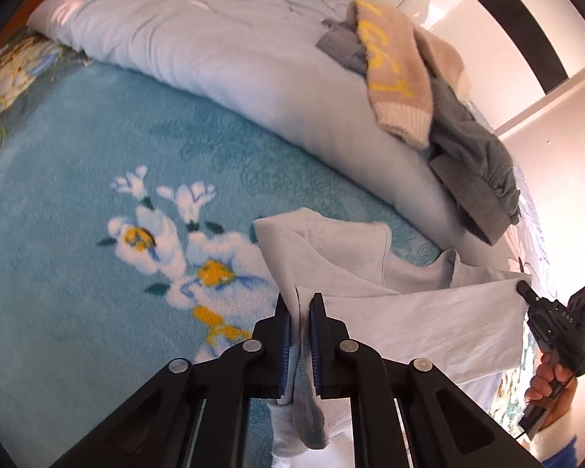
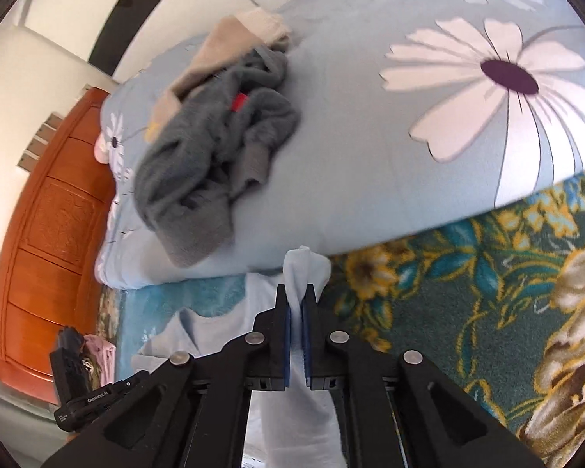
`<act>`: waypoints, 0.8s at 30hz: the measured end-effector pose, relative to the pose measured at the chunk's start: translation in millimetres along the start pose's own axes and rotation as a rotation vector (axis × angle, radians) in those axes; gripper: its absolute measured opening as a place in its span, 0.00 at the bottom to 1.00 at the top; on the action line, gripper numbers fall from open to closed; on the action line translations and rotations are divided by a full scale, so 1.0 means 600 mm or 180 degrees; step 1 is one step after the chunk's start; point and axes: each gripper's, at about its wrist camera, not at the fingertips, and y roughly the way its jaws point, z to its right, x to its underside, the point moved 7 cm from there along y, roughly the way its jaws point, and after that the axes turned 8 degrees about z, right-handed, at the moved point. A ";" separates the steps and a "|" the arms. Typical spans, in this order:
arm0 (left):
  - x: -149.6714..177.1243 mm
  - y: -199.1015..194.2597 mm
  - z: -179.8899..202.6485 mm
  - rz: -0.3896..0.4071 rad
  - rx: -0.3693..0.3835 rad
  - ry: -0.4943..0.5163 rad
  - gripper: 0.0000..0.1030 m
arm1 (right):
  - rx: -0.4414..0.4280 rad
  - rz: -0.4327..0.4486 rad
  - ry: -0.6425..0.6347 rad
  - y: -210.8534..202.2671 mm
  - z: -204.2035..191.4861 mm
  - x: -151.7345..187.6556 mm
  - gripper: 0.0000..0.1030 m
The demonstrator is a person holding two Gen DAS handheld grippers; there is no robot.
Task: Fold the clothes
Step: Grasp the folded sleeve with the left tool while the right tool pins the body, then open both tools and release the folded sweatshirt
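Observation:
A pale grey-white shirt (image 1: 421, 312) is held stretched above the blue floral blanket (image 1: 97, 156). My left gripper (image 1: 300, 304) is shut on one bunched edge of it. My right gripper (image 2: 296, 296) is shut on another edge of the shirt (image 2: 304, 269); it also shows in the left wrist view (image 1: 524, 288) at the shirt's far corner. The left gripper's body shows in the right wrist view (image 2: 78, 382) at lower left.
A pale blue duvet (image 1: 214, 50) with white flowers lies across the bed. On it is a pile of a beige sweater (image 1: 394, 70) and a grey garment (image 2: 214, 148). An orange wooden cabinet (image 2: 54, 234) stands at the left. A dark floral blanket (image 2: 468, 292) lies at the right.

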 end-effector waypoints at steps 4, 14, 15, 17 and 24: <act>-0.033 0.002 0.002 0.0015 -0.0089 0.0012 0.13 | -0.0063 0.0224 0.0008 -0.011 -0.028 -0.042 0.05; 0.007 -0.048 -0.090 -0.0054 -0.0111 -0.0672 0.58 | 0.0544 0.0026 0.0101 0.033 -0.001 -0.015 0.14; 0.021 -0.058 -0.103 -0.0059 -0.0067 -0.0866 0.58 | 0.0590 0.0083 0.0071 0.023 -0.002 -0.015 0.30; 0.057 -0.075 -0.122 -0.0034 0.0133 -0.1222 0.58 | 0.0624 0.0201 0.0024 -0.002 -0.004 -0.012 0.45; 0.180 -0.079 -0.131 -0.0306 0.0193 -0.1398 0.58 | 0.0613 0.0075 0.0126 -0.083 0.015 0.093 0.46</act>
